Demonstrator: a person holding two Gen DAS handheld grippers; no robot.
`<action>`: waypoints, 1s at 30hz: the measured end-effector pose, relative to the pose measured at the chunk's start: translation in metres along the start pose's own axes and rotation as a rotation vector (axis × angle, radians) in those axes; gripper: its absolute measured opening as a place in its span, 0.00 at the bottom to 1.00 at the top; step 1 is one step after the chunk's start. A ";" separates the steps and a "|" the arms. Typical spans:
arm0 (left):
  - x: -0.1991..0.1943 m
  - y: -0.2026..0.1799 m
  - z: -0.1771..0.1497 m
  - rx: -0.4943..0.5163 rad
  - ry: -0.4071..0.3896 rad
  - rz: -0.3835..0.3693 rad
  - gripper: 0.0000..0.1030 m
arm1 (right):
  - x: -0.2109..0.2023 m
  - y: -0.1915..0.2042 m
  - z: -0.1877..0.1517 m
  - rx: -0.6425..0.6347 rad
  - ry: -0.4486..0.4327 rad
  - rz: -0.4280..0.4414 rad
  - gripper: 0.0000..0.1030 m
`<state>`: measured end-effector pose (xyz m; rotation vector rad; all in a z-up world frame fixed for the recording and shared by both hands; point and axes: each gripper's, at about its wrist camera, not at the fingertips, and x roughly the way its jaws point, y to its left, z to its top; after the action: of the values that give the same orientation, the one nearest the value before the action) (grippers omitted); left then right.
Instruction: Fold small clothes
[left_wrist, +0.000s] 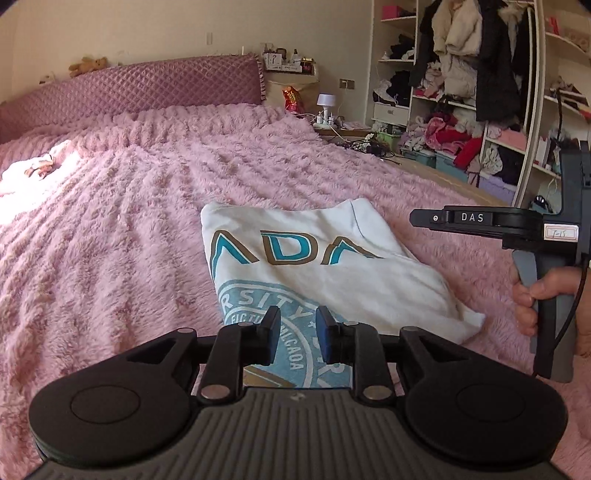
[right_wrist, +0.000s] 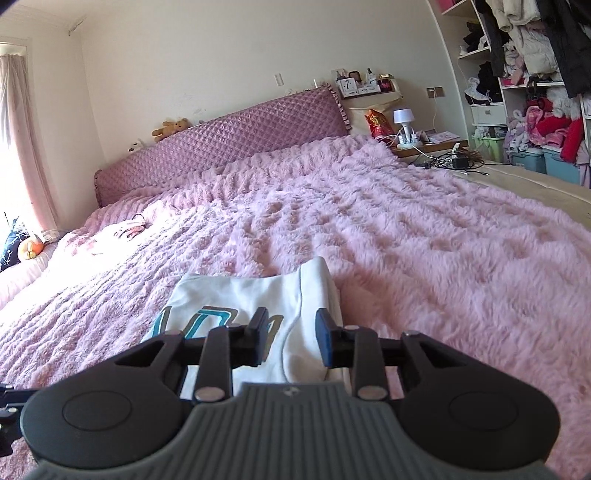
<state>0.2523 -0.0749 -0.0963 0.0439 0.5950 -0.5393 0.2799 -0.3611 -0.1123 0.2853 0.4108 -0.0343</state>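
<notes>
White shirt (left_wrist: 314, 266) printed "ADA", "RSITY", ahead of left gripper (left_wrist: 294, 332) fingers, apart, empty; right gripper (right_wrist: 290, 338) marked "DAS", fingers apart.

Folded shirt (left_wrist: 325, 266) on blanket (left_wrist: 129, 221), headboard (left_wrist: 147, 86) behind.

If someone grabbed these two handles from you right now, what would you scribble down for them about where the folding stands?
Left gripper: jaws open, nothing held, above the shirt's printed front.
Right gripper: jaws open, nothing held, above the shirt's right side.
Shirt: white, folded into a compact block, print up, lying free on the pink blanket.
Done: this shirt looks folded.
Left: maybe straighten its loose right edge. A small pale garment lies further up the bed, possibly next.
</notes>
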 end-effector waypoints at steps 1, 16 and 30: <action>0.006 0.006 -0.001 -0.055 0.008 -0.012 0.33 | 0.012 -0.001 0.006 -0.015 0.007 -0.004 0.24; 0.043 0.026 -0.023 -0.209 0.058 -0.045 0.49 | 0.131 -0.021 0.030 -0.176 0.159 -0.043 0.00; 0.050 0.028 -0.025 -0.226 0.060 -0.070 0.51 | 0.156 -0.033 0.024 -0.168 0.184 -0.117 0.04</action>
<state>0.2880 -0.0693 -0.1480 -0.1751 0.7153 -0.5375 0.4295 -0.3959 -0.1623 0.0989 0.6099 -0.0877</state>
